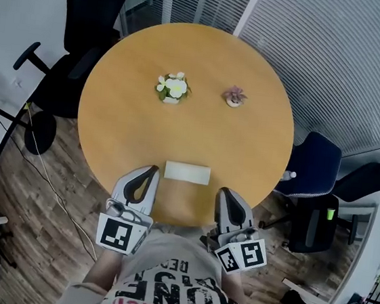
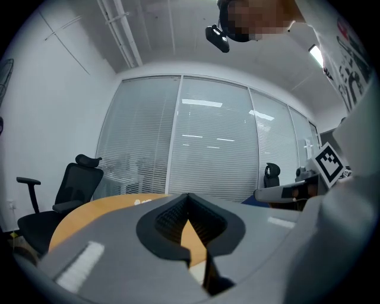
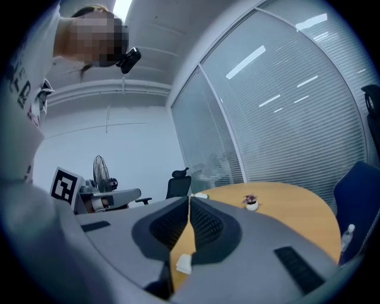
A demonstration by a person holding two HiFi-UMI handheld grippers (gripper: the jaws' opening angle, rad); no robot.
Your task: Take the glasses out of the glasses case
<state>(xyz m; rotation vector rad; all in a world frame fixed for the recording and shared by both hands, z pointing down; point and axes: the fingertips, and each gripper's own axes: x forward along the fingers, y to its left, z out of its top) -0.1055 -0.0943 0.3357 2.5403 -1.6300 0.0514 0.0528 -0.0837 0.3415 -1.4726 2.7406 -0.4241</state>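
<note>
Glasses case (image 1: 187, 173), white rectangular, on round wooden tabletop (image 1: 246, 141) between left tongs (image 1: 152, 171) and right tongs (image 1: 226, 193), both clenched, empty

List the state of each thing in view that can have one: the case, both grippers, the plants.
White rectangular glasses case: flat on the round wooden table, looks closed, nothing touching it.
Left gripper: jaws shut, empty, just off the case's left end.
Right gripper: jaws shut, empty, near the case's right end.
White-flowered pot plant: upright.
Small pink-leaved pot plant: upright.
</note>
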